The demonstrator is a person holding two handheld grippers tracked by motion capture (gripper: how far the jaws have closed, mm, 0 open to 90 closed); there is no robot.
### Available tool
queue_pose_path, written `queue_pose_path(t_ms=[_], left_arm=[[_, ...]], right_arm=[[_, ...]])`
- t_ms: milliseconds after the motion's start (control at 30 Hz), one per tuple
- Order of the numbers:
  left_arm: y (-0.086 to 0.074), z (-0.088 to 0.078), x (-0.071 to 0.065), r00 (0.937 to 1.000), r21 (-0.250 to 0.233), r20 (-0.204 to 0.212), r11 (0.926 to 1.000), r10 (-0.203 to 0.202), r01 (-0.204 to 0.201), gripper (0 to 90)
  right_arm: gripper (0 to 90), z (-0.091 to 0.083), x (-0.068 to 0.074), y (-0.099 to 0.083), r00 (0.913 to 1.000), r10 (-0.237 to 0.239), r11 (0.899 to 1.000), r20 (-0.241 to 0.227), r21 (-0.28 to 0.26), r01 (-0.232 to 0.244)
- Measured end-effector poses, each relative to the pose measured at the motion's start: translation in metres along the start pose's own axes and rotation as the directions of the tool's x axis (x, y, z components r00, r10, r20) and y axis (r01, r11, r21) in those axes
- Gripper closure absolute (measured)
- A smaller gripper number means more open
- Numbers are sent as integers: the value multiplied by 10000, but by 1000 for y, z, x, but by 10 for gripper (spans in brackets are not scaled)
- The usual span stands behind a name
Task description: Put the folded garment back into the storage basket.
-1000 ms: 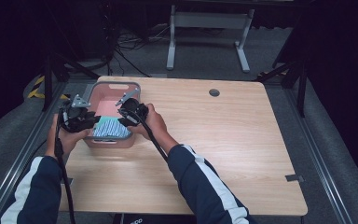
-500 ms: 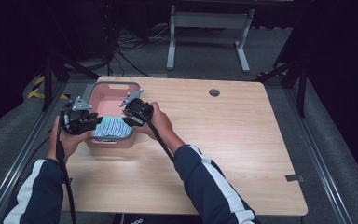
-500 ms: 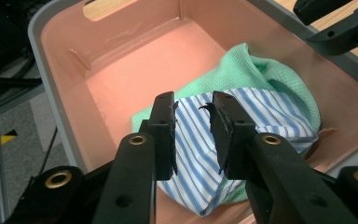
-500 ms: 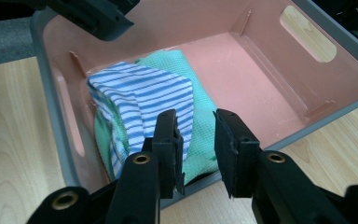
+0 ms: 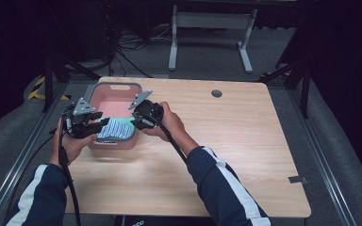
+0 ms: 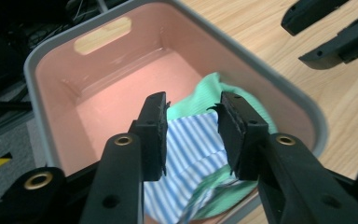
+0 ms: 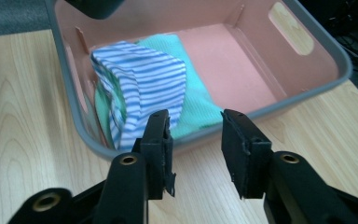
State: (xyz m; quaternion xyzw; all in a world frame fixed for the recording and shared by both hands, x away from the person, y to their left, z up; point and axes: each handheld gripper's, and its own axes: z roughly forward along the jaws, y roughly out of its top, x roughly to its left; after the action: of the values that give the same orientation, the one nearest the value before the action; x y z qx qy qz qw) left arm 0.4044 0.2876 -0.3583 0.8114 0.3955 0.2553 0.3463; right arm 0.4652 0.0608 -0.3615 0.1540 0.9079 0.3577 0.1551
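Note:
A pink bin with a grey rim (image 5: 117,90) (image 6: 51,51) (image 7: 340,60) stands at the table's left. Inside its near end lies a blue-and-white striped cloth (image 5: 114,128) (image 6: 193,149) (image 7: 144,84) on a green cloth (image 6: 223,91) (image 7: 191,100). My left gripper (image 5: 98,126) (image 6: 193,133) hovers open over the striped cloth, nothing between its jaws. Open too, my right gripper (image 5: 136,121) (image 7: 196,149) sits just outside the bin's right wall, jaws pointing at the cloths. The right gripper's black fingers (image 6: 340,42) appear at the top right of the left gripper view.
The wooden table (image 5: 226,141) stretches bare to the right, with a round cable hole (image 5: 216,93) near its far edge. A metal stand (image 5: 212,23) and cables lie on the dark floor beyond.
Both grippers have shifted slightly; the right one has pulled back from over the bin to its right wall, and the left one has come in over the striped cloth.

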Motion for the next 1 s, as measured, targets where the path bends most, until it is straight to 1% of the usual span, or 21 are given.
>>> queue_pose_path(t_ms=[33,100,133,167,233,333,367,400,433,467,500,567,600,667,700,733,767,800,933,967,1000], left_arm=[[0,-1,-2,10000,25,52,10000,-10,10,598],[2,-1,-8,9998,-89,71,9998,160,-159,577],[2,-1,-11,9998,-148,123,9998,126,-124,571],[3,-1,-13,9997,-129,132,9997,213,-211,565],[5,-1,-20,9994,-155,178,9994,312,-309,539],[9,-3,-29,9980,-292,221,9978,596,-589,502],[10,-3,-33,9984,-308,279,9983,499,-491,490],[10,-3,-33,9984,-308,279,9983,499,-491,470],[11,-3,-35,9979,-341,310,9978,572,-562,457],[11,-3,-38,9977,-340,317,9977,601,-590,457],[12,-3,-42,9974,-330,254,9973,672,-663,429],[13,-5,-47,9970,-413,259,9965,734,-723,405],[13,-5,-47,9970,-413,259,9965,734,-723,387],[14,-5,-52,9975,-539,329,9967,626,-607,374],[15,-5,-53,9971,-571,372,9963,662,-640,356],[16,-5,-57,9969,-609,405,9960,680,-654,344],[16,-4,-60,9967,-641,478,9960,652,-621,334],[16,-4,-60,9967,-641,478,9960,652,-621,324],[19,-3,-71,9951,-689,591,9948,797,-756,291],[21,-2,-75,9936,-622,602,9938,960,-922,288],[21,-1,-78,9927,-675,676,9931,1003,-958,277]], right_arm=[[616,-4,-1,-2,10000,-26,10000,50,47,26],[596,-10,-3,-6,9999,-79,10000,97,34,79],[582,-12,-3,-7,9999,-41,10000,122,69,40],[565,-16,-5,-10,9998,-2,10000,196,70,0],[509,-22,-6,-14,9997,57,10000,253,72,-59],[438,-32,-10,-23,9983,24,9998,584,211,-36],[427,-35,-11,-27,9977,64,9998,669,205,-77],[413,-38,-13,-30,9975,75,9997,704,216,-91],[395,-41,-14,-33,9971,161,9997,743,185,-175],[395,-41,-14,-33,9971,161,9997,743,185,-175],[372,-47,-18,-40,9960,313,9992,835,238,-334],[366,-52,-21,-45,9947,292,9990,986,294,-323],[366,-52,-21,-45,9947,292,9990,986,294,-323],[360,-58,-24,-51,9931,277,9989,1138,345,-318],[358,-63,-25,-56,9931,238,9988,1152,394,-285],[358,-65,-25,-58,9923,320,9984,1195,417,-372],[357,-66,-26,-60,9923,295,9986,1201,399,-345],[357,-66,-26,-60,9923,295,9986,1201,399,-345],[354,-74,-26,-68,9914,242,9982,1287,515,-310],[350,-76,-25,-70,9911,264,9978,1308,565,-340],[349,-79,-26,-73,9906,235,9978,1348,588,-317]])
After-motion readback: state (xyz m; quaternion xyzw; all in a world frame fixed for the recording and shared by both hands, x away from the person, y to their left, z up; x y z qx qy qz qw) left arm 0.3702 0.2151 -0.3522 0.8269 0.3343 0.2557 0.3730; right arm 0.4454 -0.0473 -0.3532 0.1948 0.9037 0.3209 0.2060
